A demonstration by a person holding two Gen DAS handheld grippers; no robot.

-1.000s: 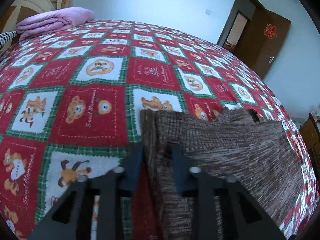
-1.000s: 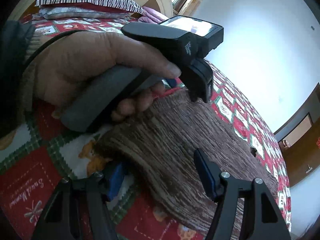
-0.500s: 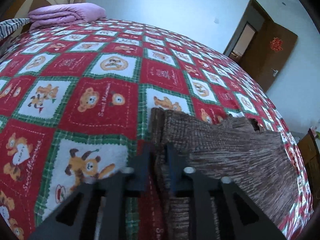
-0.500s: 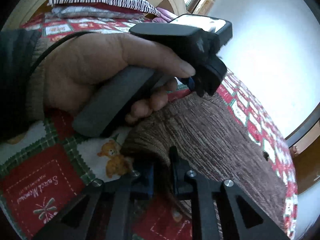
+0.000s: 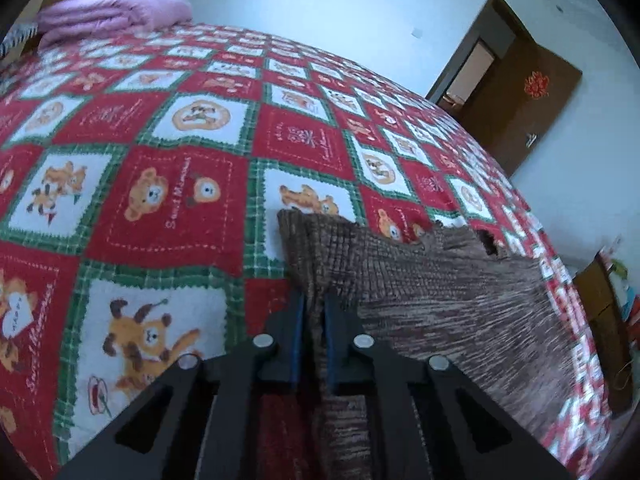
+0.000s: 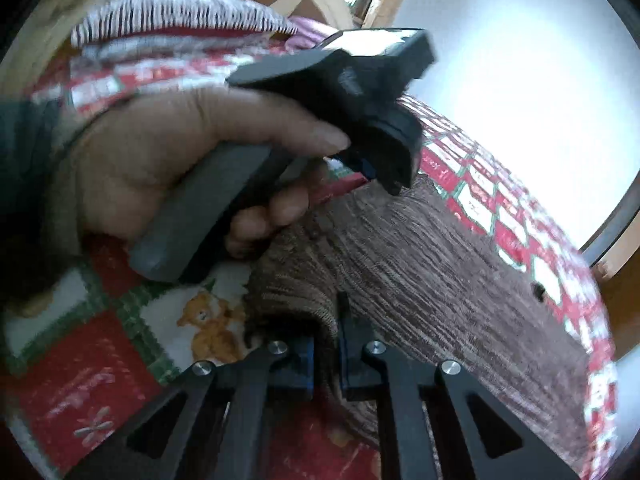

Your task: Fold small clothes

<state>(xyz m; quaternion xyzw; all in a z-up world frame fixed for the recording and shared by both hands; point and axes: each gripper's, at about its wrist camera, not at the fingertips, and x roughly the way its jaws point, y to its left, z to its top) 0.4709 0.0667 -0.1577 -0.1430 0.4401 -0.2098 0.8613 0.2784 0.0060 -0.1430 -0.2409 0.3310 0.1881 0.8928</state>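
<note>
Since a second ago both my pairs of jaws have closed in: my right gripper [image 6: 325,354], then gaping on either side of the brown knit garment [image 5: 432,292], now pinches its near hem, and my left gripper [image 5: 313,332], which slackened briefly, is clamped again on the garment's left edge. In both wrist views the blue pads press flat on the cloth with knit bunched between them, so I judge each grip to be on fabric, not on air. The garment lies spread on the teddy-bear bedspread [image 5: 168,208], its far end stretching away toward the door [image 5: 516,92], and the two pinched spots look raised a little off the cover. My left hand [image 6: 168,168] shows in the right wrist view, wrapped round its gripper's handle just above the cloth. What worries me: the knit is loose and thick, and if I lift unevenly the hem could slip from one pair of pads, or the sagging middle could drag and crease the fold. I may also have caught only the top layer; I cannot tell. There are no containers here, only a pink quilt [image 5: 116,16] folded at the headboard.
</note>
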